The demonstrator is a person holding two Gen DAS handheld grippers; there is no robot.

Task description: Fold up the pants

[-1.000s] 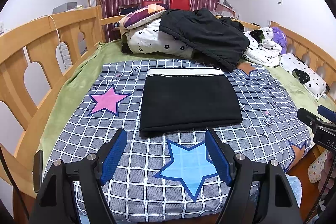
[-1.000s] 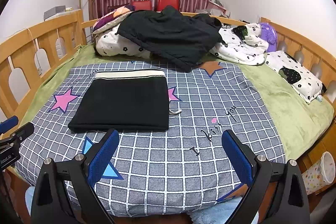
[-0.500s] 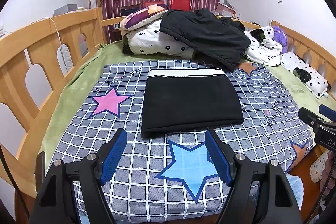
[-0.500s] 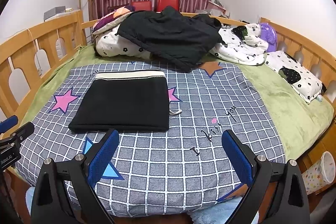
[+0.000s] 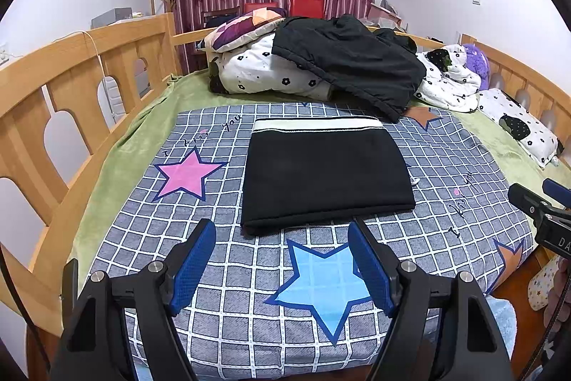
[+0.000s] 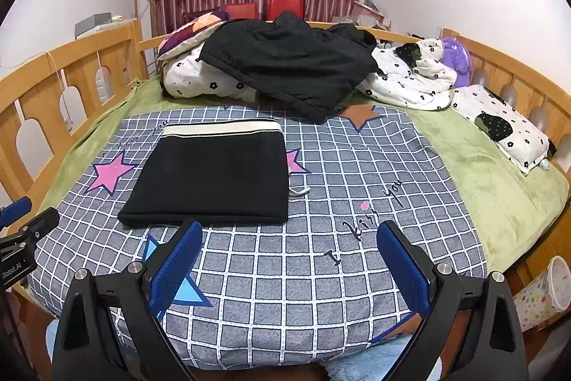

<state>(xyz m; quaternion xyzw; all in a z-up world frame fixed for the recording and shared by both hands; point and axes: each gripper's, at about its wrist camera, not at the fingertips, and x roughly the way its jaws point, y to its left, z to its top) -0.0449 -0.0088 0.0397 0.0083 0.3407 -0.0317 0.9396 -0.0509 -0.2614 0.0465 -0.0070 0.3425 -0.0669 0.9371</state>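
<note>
- On the checked blanket, at twelve o'clock just ahead of your left gripper, the pants are lying as a flat black rectangle, pale waistband at the far edge.
- From your right gripper they are sitting at about eleven o'clock, a white drawstring poking out at their three o'clock side.
- You are holding both grippers with jaws wide apart, gripping nothing, clear of the cloth.
- The fold is looking finished; reaching in again is likely to drag the near edge and spoil the stack.
- Catching that loose drawstring could pull a layer out.
- The black garment heaped on the bedding at twelve o'clock is lying close to the waistband; brushing it could tumble it onto the pants.
</note>
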